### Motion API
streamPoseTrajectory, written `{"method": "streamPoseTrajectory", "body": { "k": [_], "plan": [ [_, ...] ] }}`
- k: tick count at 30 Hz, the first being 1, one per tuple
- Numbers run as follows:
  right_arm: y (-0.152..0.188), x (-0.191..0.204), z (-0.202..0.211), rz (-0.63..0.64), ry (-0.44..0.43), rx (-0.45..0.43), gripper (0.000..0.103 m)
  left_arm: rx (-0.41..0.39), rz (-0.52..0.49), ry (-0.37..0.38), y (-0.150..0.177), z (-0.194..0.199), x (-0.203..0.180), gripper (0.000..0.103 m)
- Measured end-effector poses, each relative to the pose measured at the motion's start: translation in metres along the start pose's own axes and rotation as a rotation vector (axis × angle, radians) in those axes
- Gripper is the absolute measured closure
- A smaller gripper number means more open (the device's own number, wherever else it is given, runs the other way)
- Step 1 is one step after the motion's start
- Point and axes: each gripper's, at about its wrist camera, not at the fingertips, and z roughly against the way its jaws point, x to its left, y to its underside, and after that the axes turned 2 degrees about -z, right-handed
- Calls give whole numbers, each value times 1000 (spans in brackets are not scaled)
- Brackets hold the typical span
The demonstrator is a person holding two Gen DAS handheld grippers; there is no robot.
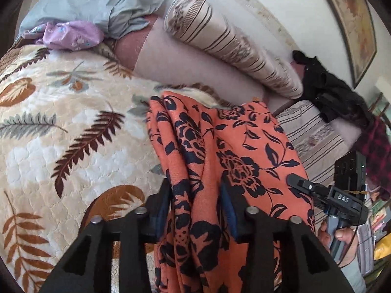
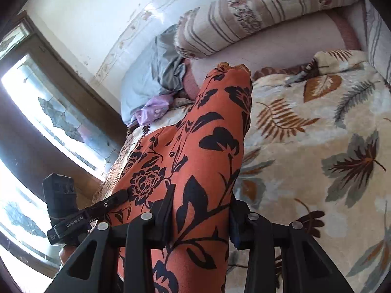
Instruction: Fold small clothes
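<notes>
An orange garment with a black flower print [image 1: 220, 161] hangs over the bed, held by both grippers. My left gripper [image 1: 195, 210] is shut on a bunched part of it. My right gripper [image 2: 200, 217] is shut on another part of the same garment [image 2: 195, 146], which stretches away from it toward the pillows. The right gripper also shows in the left wrist view [image 1: 300, 183], pressed against the cloth's right edge. The left gripper shows in the right wrist view [image 2: 119, 197], at the cloth's left edge.
A cream leaf-print quilt [image 1: 61, 122] covers the bed. A striped bolster [image 1: 232, 41], a grey-blue pillow [image 1: 97, 2] and a purple cloth [image 1: 70, 35] lie at the head. Dark clothes [image 1: 330, 92] lie at the right. A window [image 2: 36, 122] is on the left.
</notes>
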Motion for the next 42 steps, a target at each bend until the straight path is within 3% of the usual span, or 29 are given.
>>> {"method": "streamPoseTrajectory", "body": {
  "k": [1, 2, 3, 4, 5, 9, 12, 14, 16, 18, 19, 21, 26, 29, 32, 36, 42],
  "plan": [
    [2, -24, -10, -46, 50, 20, 34, 79, 19, -53, 9, -23, 10, 33],
    [8, -46, -20, -96, 90, 41, 27, 170, 39, -103, 19, -46, 20, 31],
    [16, -64, -32, -135, 116, 80, 25, 266, 65, -162, 32, -66, 33, 28],
    [25, -79, -40, -170, 142, 122, 26, 287, 95, -140, 43, -72, 44, 26],
    [34, -88, -42, -195, 161, 133, 26, 220, 88, -120, 46, -62, 47, 26],
    [44, -76, -10, -155, 153, -1, 25, 173, 71, -163, 44, -25, 42, 28],
    [31, -43, 14, -89, 74, -114, 25, 80, 26, -143, 42, 5, 30, 28],
    [27, -22, 12, -18, 17, -127, 23, 118, -34, -175, 52, 0, 24, 28],
    [32, -19, -12, -3, -35, -55, 12, 248, -35, -238, 65, -27, 35, 27],
    [47, -37, -56, -85, 36, 143, 12, 194, -18, -238, 66, -23, 35, 26],
    [55, -45, -65, -131, 67, 180, 13, 195, -19, -249, 65, -16, 31, 26],
    [63, -33, -44, -93, 56, 84, 13, 171, -53, -275, 60, 2, 23, 26],
    [84, 14, 5, 82, 188, -65, 12, 18, -169, -417, 61, 45, -5, 16],
    [111, 37, 17, 224, 303, -78, 8, -47, -196, -466, 66, 65, -20, 14],
    [142, 42, 23, 296, 397, -44, 0, -58, -195, -499, 75, 77, -31, 13],
    [171, 37, 29, 254, 417, -2, 0, -40, -170, -478, 86, 87, -42, 12],
    [173, 44, 51, 229, 444, -64, 0, -64, -177, -498, 94, 100, -63, 12]
  ]
}}
